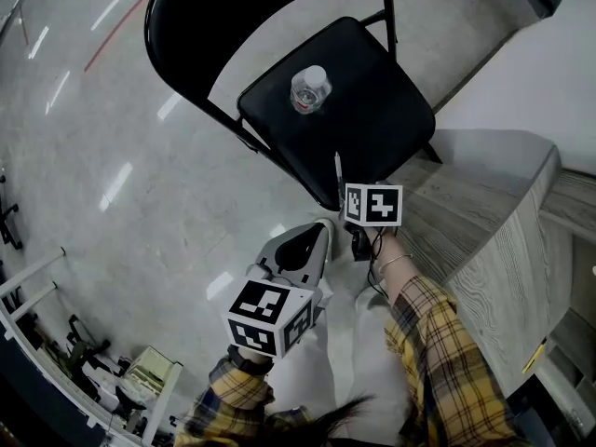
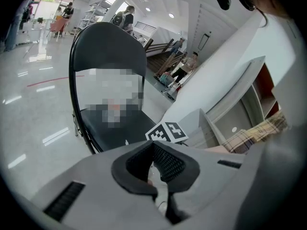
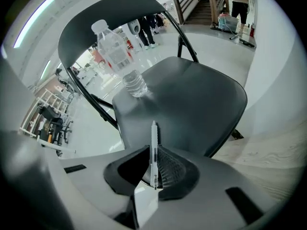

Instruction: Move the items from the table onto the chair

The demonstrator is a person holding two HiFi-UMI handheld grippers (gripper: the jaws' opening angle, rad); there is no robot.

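While the person stood between the two, the black folding chair [image 1: 372, 101] stood open just beside the wood-grain bench [image 1: 503, 240], probably so that each thing could be carried across in a short reach. Its padded seat faced the person, and most of it was bare.

The left gripper [image 2: 156, 164] hung low in front of the person's body, short of the chair. Its fingers looked pressed together with nothing between them, so it seemed to be waiting, out of the other's way. The right gripper [image 3: 153, 169] pointed steeply down over the seat's near edge, its marker cube uppermost.

A clear water bottle [image 1: 310, 89] stood upright with its cap on, well back on the seat toward the backrest. By the look of it that part of the job was done, and the front of the seat was free for the next thing.

The right fingers pinched a slim clear pen [image 3: 154, 150] by its lower half. It ran along the fingers and stuck out beyond their tips toward the seat. Held that way, it could probably be lowered until it met the padding and then let go. It was not yet on the chair.

Under everything lay a pale, glossy floor [image 1: 140, 156] that mirrored the ceiling lights and bore a red line [image 1: 116, 28]. The room was a large bright hall with stairs, shelves and a few distant people.
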